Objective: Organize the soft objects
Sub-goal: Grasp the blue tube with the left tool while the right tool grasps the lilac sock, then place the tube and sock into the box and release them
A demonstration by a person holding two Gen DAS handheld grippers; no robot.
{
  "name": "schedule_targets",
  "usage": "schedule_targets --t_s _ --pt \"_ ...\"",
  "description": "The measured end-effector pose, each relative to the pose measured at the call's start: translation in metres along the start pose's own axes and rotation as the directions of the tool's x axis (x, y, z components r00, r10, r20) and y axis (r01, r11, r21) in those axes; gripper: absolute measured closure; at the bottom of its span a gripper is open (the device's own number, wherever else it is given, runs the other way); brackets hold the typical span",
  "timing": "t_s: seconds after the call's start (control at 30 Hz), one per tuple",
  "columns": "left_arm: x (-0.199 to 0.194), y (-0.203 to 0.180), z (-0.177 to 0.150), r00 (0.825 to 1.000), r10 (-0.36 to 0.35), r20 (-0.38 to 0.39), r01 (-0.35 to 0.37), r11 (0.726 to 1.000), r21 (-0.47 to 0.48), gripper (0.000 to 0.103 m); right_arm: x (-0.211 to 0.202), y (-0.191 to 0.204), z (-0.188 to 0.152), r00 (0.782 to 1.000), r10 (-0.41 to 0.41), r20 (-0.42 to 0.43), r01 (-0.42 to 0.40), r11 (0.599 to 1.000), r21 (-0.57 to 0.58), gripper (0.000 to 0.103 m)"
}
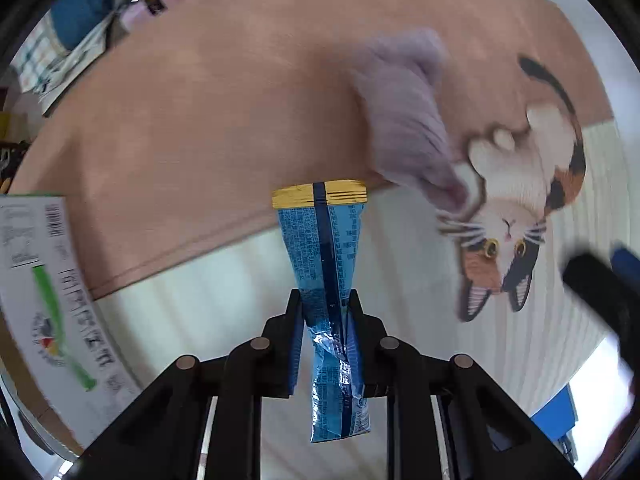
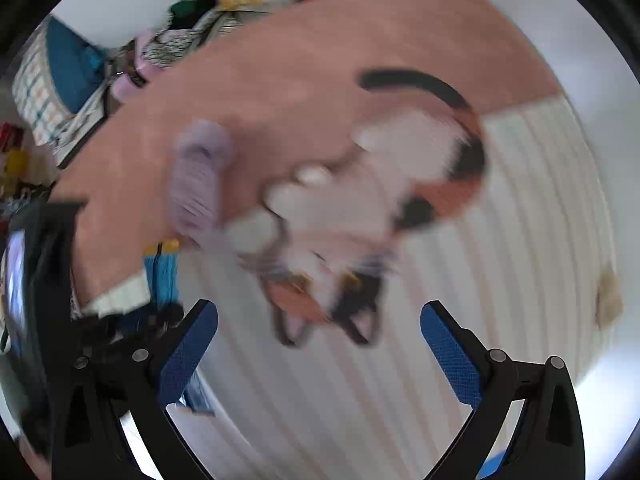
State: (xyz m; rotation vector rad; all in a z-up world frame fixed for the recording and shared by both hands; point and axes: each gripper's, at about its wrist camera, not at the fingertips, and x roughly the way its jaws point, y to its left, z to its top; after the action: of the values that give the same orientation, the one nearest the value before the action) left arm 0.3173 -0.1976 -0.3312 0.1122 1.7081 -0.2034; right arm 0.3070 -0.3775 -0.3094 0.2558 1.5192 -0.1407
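Left tool [image 1: 326, 304] clenched on blue snack pkt [image 1: 326, 240] w/ yellow end, held above cat-print rug [image 1: 516, 184], right tool [image 2: 319, 320] released, nothing between pads, lilac knit cloth [image 1: 404, 120] lying on rug.

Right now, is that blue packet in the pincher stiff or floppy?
Probably floppy: the blue packet crumples where the left gripper pinches it. It seems light, since a narrow pinch holds it. The shiny wrapper may be slippery.
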Motion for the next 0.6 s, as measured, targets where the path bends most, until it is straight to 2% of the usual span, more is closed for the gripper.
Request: schedule_targets --t_s 0.1,0.23,0.3,0.37,0.4,0.43,0.47,0.6 --pt "-0.020 0.026 -0.002 0.999 -0.015 0.031 0.016 0.999 -0.042 0.087 0.012 0.028 0.033 0.999 0.033 -0.011 -0.033 0.999 -0.025 0.001" --pt "-0.032 0.054 -0.002 0.999 -0.029 0.044 0.033 0.994 -0.105 0.086 0.057 0.062 0.079 0.988 0.073 -0.133 -0.074 0.997 -0.007 0.011" --pt "-0.031 0.067 0.000 0.998 -0.042 0.042 0.047 0.990 -0.131 0.087 0.078 0.072 0.089 0.981 0.054 -0.189 -0.057 0.998 -0.012 0.023" --pt "-0.031 0.085 0.000 0.998 -0.047 0.047 0.053 0.988 -0.143 0.087 0.100 0.079 0.092 0.966 0.031 -0.255 -0.032 1.000 0.001 0.049" --pt "-0.032 0.093 0.001 0.997 -0.055 0.048 0.062 0.987 -0.150 0.086 0.098 0.083 0.091 0.973 0.012 -0.230 -0.013 1.000 -0.005 0.055" --pt "-0.034 0.096 -0.001 0.997 -0.063 0.053 0.071 0.986 -0.153 0.086 0.097 0.086 0.090 0.977 -0.009 -0.214 0.004 1.000 -0.021 0.067" --pt "-0.038 0.098 -0.002 0.996 -0.069 0.057 0.077 0.985 -0.153 0.086 0.093 0.089 0.087 0.978 -0.019 -0.207 0.013 0.999 -0.030 0.067" --pt "-0.062 0.113 -0.013 0.991 -0.102 0.088 0.114 0.983 -0.141 0.087 0.061 0.109 0.060 0.985 0.029 -0.170 -0.042 0.996 -0.073 0.068"
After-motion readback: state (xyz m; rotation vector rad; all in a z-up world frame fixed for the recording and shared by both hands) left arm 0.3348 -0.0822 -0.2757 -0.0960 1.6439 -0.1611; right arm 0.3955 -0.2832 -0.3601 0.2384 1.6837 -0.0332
